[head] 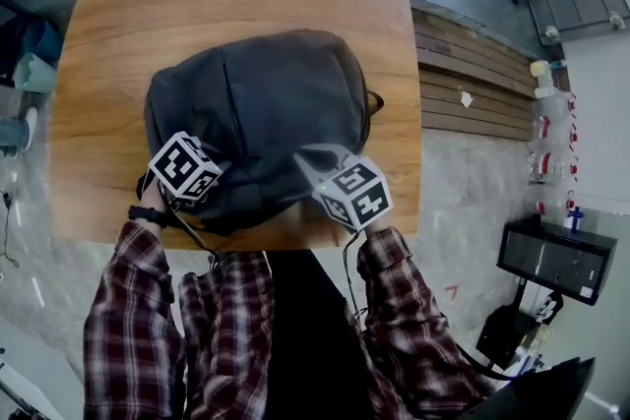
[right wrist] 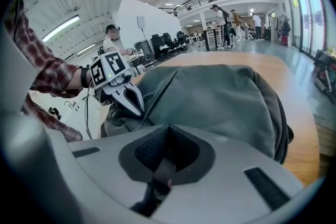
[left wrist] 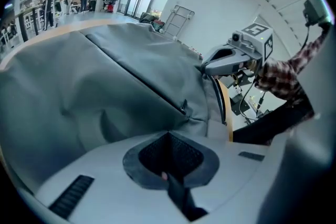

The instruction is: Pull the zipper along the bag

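A dark grey backpack [head: 261, 113] lies on the wooden table [head: 118, 34], its near end at the table's front edge. My left gripper [head: 215, 174] is at the bag's near left corner. In the left gripper view its jaws [left wrist: 168, 135] are shut, with a dark strip of the bag pinched between them. My right gripper [head: 303, 157] is at the bag's near right and is shut [right wrist: 168, 128] on a grey strip. A zipper line with a small slider [left wrist: 184, 107] runs across the bag's panel. Each gripper shows in the other's view: the right gripper [left wrist: 206, 67] and the left gripper [right wrist: 138, 110], both tips against fabric.
The person's plaid sleeves [head: 128, 310] are close to the table's front edge. A slatted wooden bench [head: 472, 84] stands to the right of the table, and a black cabinet [head: 556, 256] lower right. People [right wrist: 113, 36] stand in the hall beyond.
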